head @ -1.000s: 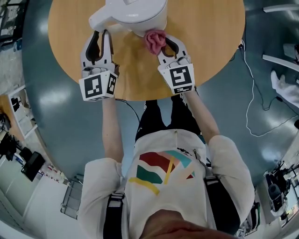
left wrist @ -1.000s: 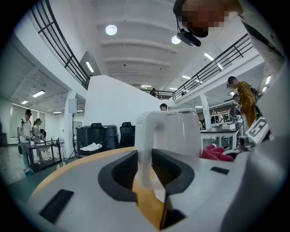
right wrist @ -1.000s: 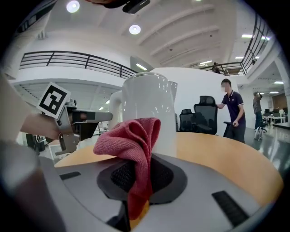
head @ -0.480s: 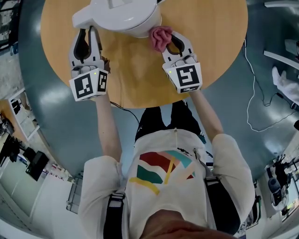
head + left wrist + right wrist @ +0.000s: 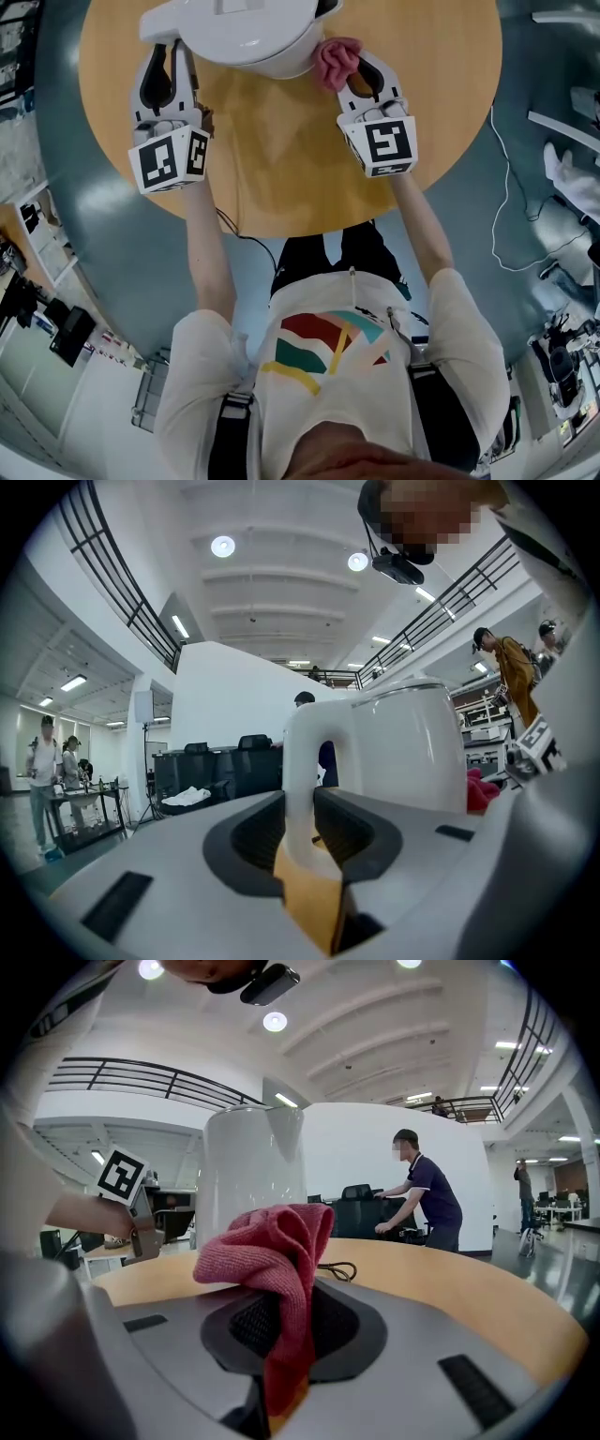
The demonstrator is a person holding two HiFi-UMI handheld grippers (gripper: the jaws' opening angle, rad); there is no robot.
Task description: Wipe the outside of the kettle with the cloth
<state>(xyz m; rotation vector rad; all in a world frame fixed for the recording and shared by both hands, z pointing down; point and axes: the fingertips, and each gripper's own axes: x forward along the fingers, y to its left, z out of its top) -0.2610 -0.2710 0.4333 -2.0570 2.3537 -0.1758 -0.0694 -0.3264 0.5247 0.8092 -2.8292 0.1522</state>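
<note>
Round wooden tabletop (image 5: 281, 169) at frame top over glossy grey floor (image 5: 103, 244); left tool (image 5: 169, 61) clamps kettle (image 5: 248, 33) handle, right tool (image 5: 363, 73) pinches cloth (image 5: 336, 58).

We record the kettle (image 5: 248, 33) on the table (image 5: 281, 159), at its far side. Its handle (image 5: 302, 761), at the kettle's left, stands between the left gripper's (image 5: 169, 66) jaws. The cloth (image 5: 336, 58), between the right gripper's (image 5: 364, 73) jaws, lies at the kettle's right side.
</note>
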